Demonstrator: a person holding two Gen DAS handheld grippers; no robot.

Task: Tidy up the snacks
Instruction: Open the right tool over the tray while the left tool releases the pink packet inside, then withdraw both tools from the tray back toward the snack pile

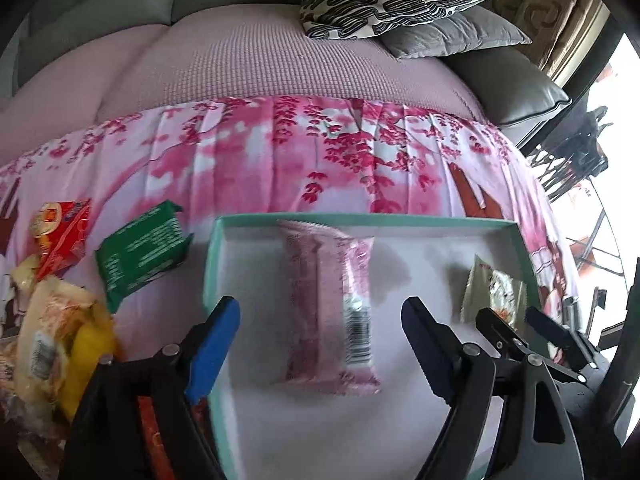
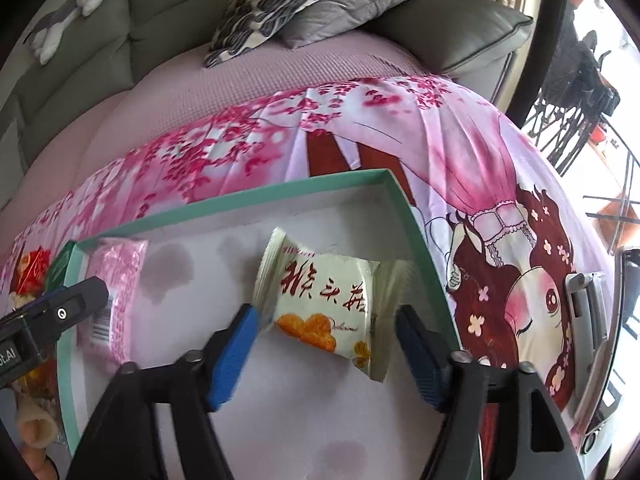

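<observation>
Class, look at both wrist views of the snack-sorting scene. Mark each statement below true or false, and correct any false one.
1. The pink snack packet lies inside the teal-rimmed box. True.
2. The left gripper is clamped shut on the pink packet. False: its jaws stand open either side of the packet, not pressing on it.
3. The green packet lies outside the box, on the floral cloth. True.
4. The cream packet with red writing lies on the sofa cushions. False: it lies in the box, between the open jaws of the right gripper.
5. The box holds five snacks. False: only two show in it.
</observation>
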